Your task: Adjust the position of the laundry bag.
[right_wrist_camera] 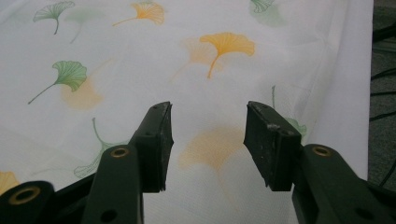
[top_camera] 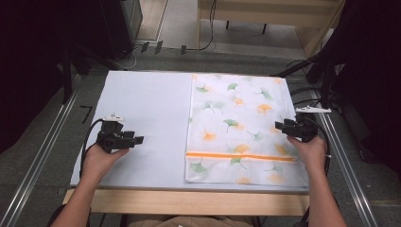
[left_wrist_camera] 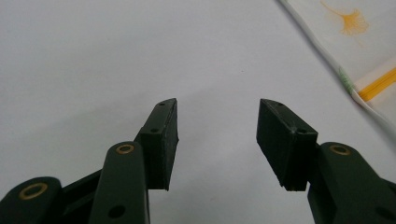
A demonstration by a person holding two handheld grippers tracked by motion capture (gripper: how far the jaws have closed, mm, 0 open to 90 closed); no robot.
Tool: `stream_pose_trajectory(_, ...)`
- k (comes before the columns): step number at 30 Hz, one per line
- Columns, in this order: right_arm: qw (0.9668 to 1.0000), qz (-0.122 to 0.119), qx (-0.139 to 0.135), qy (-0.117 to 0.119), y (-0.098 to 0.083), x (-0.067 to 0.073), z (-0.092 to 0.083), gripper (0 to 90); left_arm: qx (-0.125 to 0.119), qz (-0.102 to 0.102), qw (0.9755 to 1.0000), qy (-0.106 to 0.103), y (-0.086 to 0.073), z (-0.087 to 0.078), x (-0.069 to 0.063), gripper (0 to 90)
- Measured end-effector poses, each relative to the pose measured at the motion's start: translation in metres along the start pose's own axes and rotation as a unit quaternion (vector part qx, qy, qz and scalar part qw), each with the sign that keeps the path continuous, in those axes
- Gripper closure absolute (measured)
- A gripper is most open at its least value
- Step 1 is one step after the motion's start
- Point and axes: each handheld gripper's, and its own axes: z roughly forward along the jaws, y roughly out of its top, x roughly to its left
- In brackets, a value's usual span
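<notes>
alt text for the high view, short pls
A person at a white table holds two open grippers: the left gripper over bare tabletop, the right gripper at the right edge of a flat ginkgo-leaf printed cloth with an orange stripe.

From the high view we look forward and down on the whole table. Our 2 gripper views sit low and close, sharing its leaf-print cloth.
</notes>
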Motion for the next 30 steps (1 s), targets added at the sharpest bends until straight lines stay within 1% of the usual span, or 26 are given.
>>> stream_pose_trajectory(1,0.9999,0.006,0.006,0.012,0.001,-0.002,0.001,53.8,-0.002,-0.006,1.0,-0.003,0.0,0.0,-0.001,48.3)
stream_pose_trajectory(2,0.9993,0.02,0.014,0.03,0.001,-0.005,0.002,53.8,-0.002,-0.007,1.0,-0.005,0.001,0.0,-0.001,48.2)
stream_pose_trajectory(3,0.9985,0.033,0.018,0.041,0.001,-0.006,0.002,53.8,-0.002,-0.007,1.0,-0.005,0.001,0.0,-0.001,47.9)
stream_pose_trajectory(4,0.9981,0.038,0.019,0.044,0.001,-0.008,0.004,53.7,-0.004,-0.004,1.0,-0.007,0.001,0.0,-0.002,48.2)
stream_pose_trajectory(5,0.9983,0.035,0.021,0.042,0.001,-0.007,0.004,53.1,-0.008,-0.004,0.9999,-0.008,0.001,0.0,-0.002,49.1)
stream_pose_trajectory(7,0.999,0.021,0.024,0.03,0.001,-0.004,0.005,51.2,-0.01,-0.003,0.9998,-0.014,0.001,0.0,-0.002,50.0)
stream_pose_trajectory(10,0.9992,0.015,0.022,0.028,0.002,-0.002,0.005,50.9,-0.015,0.0,0.9997,-0.018,0.001,-0.001,-0.003,52.8)
stream_pose_trajectory(12,0.9994,0.009,0.022,0.024,0.002,-0.001,0.006,50.5,-0.013,0.001,0.9998,-0.016,0.002,0.0,-0.003,53.2)
stream_pose_trajectory(13,0.9994,0.008,0.023,0.023,0.002,0.0,0.006,50.4,-0.008,-0.001,0.9998,-0.018,0.002,0.001,-0.003,52.4)
stream_pose_trajectory(14,0.9995,0.007,0.023,0.023,0.002,0.0,0.006,50.2,-0.003,0.002,0.9998,-0.02,0.002,0.001,-0.003,52.4)
stream_pose_trajectory(15,0.9994,0.007,0.024,0.024,0.002,0.0,0.006,50.0,-0.005,0.006,0.9998,-0.016,0.001,0.003,-0.004,52.5)
stream_pose_trajectory(16,0.9993,0.006,0.025,0.025,0.002,0.001,0.007,49.8,0.0,0.01,0.9999,-0.014,0.001,0.003,-0.004,52.9)
stream_pose_trajectory(18,0.9993,0.005,0.025,0.027,0.001,0.002,0.007,49.7,-0.001,0.011,0.9999,-0.012,0.002,0.004,-0.005,53.3)
stream_pose_trajectory(19,0.9992,0.005,0.027,0.03,0.001,0.002,0.007,49.8,0.0,0.011,0.9998,-0.015,0.002,0.004,-0.005,52.8)
stream_pose_trajectory(21,0.9992,0.001,0.026,0.03,0.001,0.003,0.007,49.8,-0.007,0.008,0.9998,-0.019,0.004,0.005,-0.006,50.9)
stream_pose_trajectory(23,0.9992,0.002,0.028,0.027,0.001,0.004,0.007,49.5,-0.011,0.006,0.9996,-0.026,0.005,0.007,-0.006,46.4)
stream_pose_trajectory(25,0.9993,0.001,0.028,0.026,0.0,0.004,0.006,49.4,-0.01,0.011,0.9996,-0.025,0.005,0.007,-0.007,44.5)
stream_pose_trajectory(27,0.9993,-0.003,0.027,0.025,-0.001,0.003,0.005,49.3,-0.01,0.013,0.9996,-0.024,0.006,0.007,-0.007,43.7)
stream_pose_trajectory(28,0.9993,-0.002,0.027,0.025,-0.001,0.003,0.005,49.1,-0.01,0.014,0.9995,-0.027,0.006,0.007,-0.007,43.1)
stream_pose_trajectory(29,0.9993,-0.002,0.028,0.024,-0.001,0.003,0.005,49.0,-0.012,0.013,0.9995,-0.027,0.006,0.008,-0.008,42.8)
stream_pose_trajectory(30,0.9993,-0.001,0.029,0.024,-0.002,0.003,0.005,49.0,-0.015,0.016,0.9995,-0.025,0.006,0.008,-0.008,42.8)
